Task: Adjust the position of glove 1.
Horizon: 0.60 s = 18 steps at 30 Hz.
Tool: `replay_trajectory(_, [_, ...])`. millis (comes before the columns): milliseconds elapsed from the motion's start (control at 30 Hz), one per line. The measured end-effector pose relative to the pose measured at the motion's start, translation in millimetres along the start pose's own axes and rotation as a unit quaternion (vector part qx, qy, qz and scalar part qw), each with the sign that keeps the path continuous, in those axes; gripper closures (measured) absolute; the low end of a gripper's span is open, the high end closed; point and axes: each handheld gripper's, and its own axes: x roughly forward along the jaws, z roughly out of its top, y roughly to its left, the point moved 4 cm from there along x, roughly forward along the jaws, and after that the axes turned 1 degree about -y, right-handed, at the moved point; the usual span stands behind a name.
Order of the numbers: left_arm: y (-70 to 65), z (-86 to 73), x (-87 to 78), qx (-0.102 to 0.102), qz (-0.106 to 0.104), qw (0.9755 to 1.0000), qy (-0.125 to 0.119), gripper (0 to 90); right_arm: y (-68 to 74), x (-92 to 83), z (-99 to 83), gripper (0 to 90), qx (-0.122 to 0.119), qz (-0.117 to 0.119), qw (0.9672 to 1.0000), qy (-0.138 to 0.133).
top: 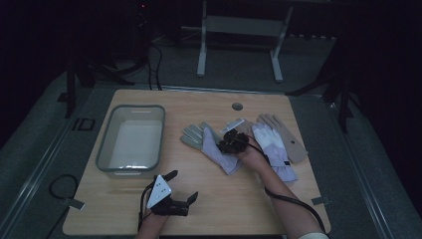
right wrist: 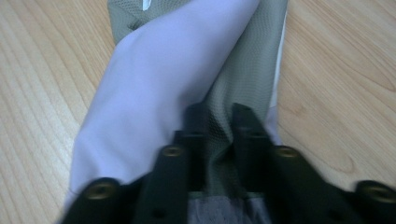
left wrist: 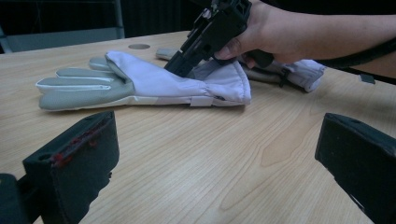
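Note:
A lilac and grey glove (top: 209, 143) lies flat at the middle of the wooden table (top: 239, 199), fingers pointing left. My right gripper (top: 226, 144) comes down on its cuff end. In the right gripper view the right gripper (right wrist: 219, 126) is shut, pinching a fold of the glove (right wrist: 173, 70), grey mesh between the jaws. The left gripper view shows the same glove (left wrist: 154, 84) with the right gripper (left wrist: 180, 67) pressed into it. My left gripper (top: 185, 184) rests near the front edge, open and holding nothing, its jaws wide apart (left wrist: 219, 140).
A clear plastic bin (top: 107, 144) stands at the table's left. A second lilac glove (top: 271, 144) and a tan glove (top: 286, 134) lie at the right, partly under the right hand. A round hole (top: 237, 106) sits near the far edge.

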Motion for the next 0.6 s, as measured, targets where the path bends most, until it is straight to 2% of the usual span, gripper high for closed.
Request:
replay_trajectory(67, [0.1, 0.0, 0.0, -0.001, 0.0, 1.0, 0.001, 0.0, 2.5, -1.1, 1.1, 87.0, 0.019, -0.011, 0.9997, -0.004])
replay_trajectory(167, [0.3, 0.1, 0.0, -0.001, 0.0, 1.0, 0.001, 0.0, 6.7, -8.9, 3.6, 88.3, 0.049, -0.023, 0.9983, -0.022])
replay_trajectory(267, [0.2, 0.1, 0.1, -0.001, 0.0, 1.0, 0.001, 0.0, 9.7, -22.6, 8.1, 88.4, 0.088, -0.032, 0.9942, -0.051])
replay_trajectory(367, [0.1, 0.0, 0.1, 0.001, 0.001, 1.0, 0.001, 0.0, 10.0, -39.7, 14.3, 88.5, 0.14, -0.033, 0.9858, -0.087])
replay_trajectory(433, [-0.1, 0.1, 0.2, -0.001, 0.002, 1.0, 0.0, 0.0, 11.4, -50.3, 16.4, 88.4, 0.167, -0.051, 0.9788, -0.107])
replay_trajectory(500, [-0.1, 0.1, 0.1, 0.0, 0.001, 1.0, -0.001, 0.0, 14.1, -57.2, 16.2, 88.5, 0.186, -0.064, 0.9737, -0.115])
replay_trajectory(600, [-0.3, 0.0, -0.1, 0.001, 0.001, 1.0, 0.0, 0.0, 16.7, -64.8, 10.2, 88.4, 0.229, -0.077, 0.9614, -0.133])
